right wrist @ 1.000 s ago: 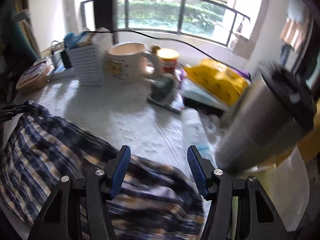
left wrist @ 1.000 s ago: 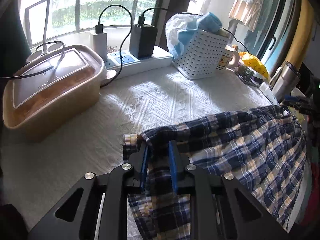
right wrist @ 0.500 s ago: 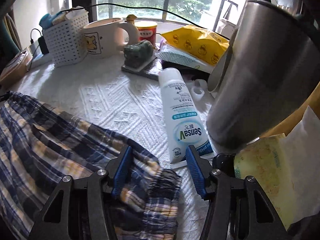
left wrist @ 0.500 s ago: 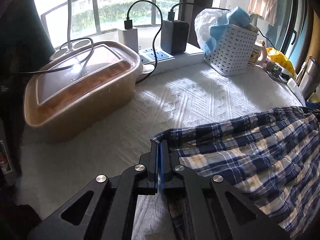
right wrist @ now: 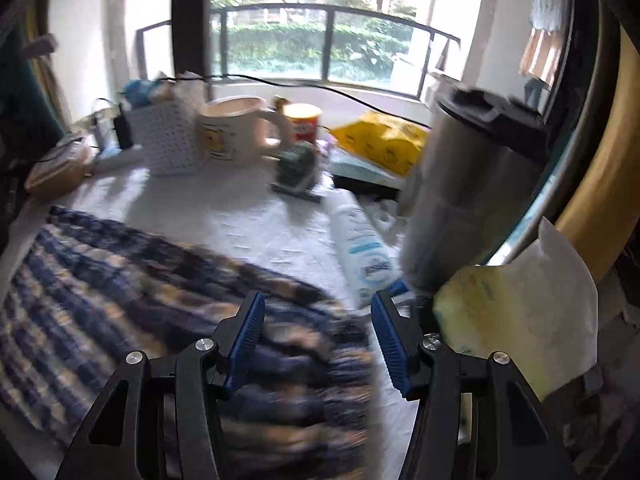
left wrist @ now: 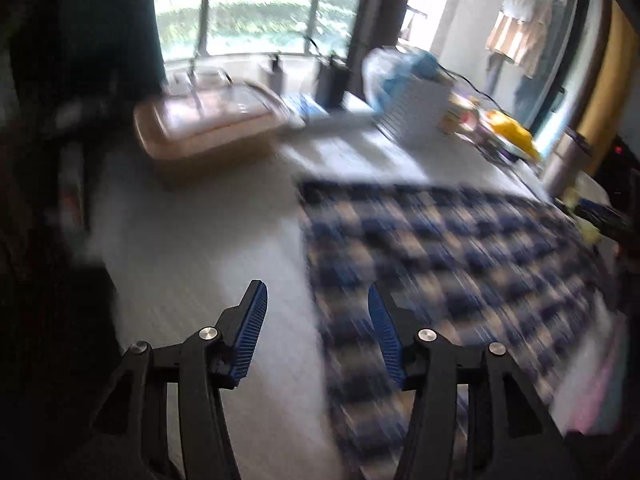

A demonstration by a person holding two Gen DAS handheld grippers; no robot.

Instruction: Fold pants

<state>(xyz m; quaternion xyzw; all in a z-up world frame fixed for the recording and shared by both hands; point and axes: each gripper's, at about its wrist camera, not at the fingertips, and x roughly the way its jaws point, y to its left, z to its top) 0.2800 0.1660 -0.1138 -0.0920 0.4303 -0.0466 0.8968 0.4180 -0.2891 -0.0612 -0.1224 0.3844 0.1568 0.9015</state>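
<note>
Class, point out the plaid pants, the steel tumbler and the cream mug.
plaid pants (left wrist: 440, 248), left wrist view, middle of the cloth
steel tumbler (right wrist: 460, 200), right wrist view, its side wall
cream mug (right wrist: 232, 136), right wrist view, its body

White textured table cover (right wrist: 280, 236). At its 12 o'clock edge: cream mug (right wrist: 234, 134), red can (right wrist: 306, 122). White perforated basket (right wrist: 166, 142) at 11 o'clock; tan lidded container (left wrist: 208, 124) at 10 o'clock. Yellow packet (right wrist: 384, 140) at 1 o'clock; steel tumbler (right wrist: 468, 192) and lying white tube (right wrist: 360, 240) at 3 o'clock.
</note>
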